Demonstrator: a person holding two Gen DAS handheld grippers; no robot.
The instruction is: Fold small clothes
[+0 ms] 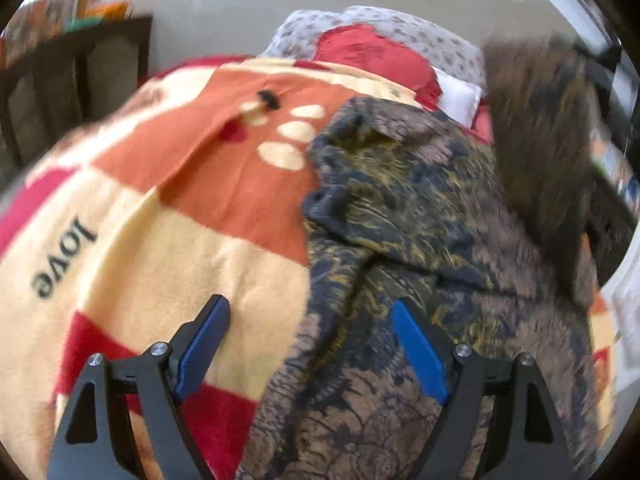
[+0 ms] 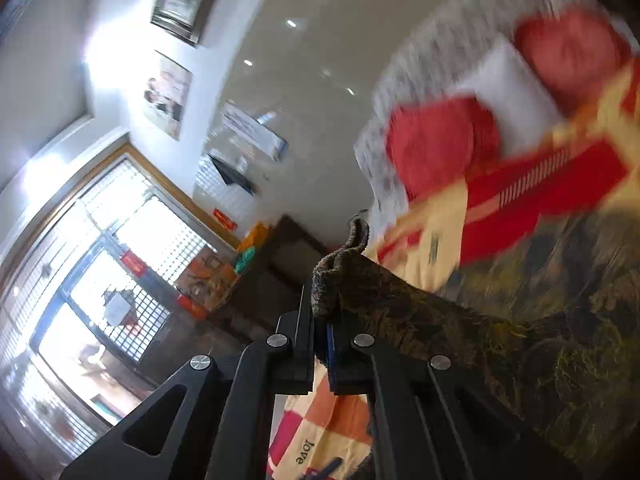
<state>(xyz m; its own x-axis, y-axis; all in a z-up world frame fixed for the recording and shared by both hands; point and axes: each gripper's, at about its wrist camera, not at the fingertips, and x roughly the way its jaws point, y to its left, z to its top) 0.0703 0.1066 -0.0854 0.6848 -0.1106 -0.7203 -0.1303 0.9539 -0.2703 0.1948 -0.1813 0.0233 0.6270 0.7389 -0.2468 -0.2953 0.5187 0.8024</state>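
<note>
A brown, navy and yellow patterned garment [image 1: 400,248] lies crumpled on a cream, orange and red blanket [image 1: 168,216] on a bed. My left gripper [image 1: 308,320] is open just above the garment's left edge; one blue pad [image 1: 204,344] is over the blanket, the other over the cloth. My right gripper [image 2: 322,320] is shut on a corner of the same garment [image 2: 440,320] and holds it raised, so the cloth hangs from the jaws down to the right. In the left wrist view the lifted part is a blurred brown sheet [image 1: 540,152] at the right.
Red pillows [image 1: 368,56] and a white pillow [image 1: 460,92] lie on a floral sheet at the bed's far end. A dark wooden cabinet [image 1: 72,76] stands left of the bed. The right wrist view shows a barred window [image 2: 100,272] and shiny floor.
</note>
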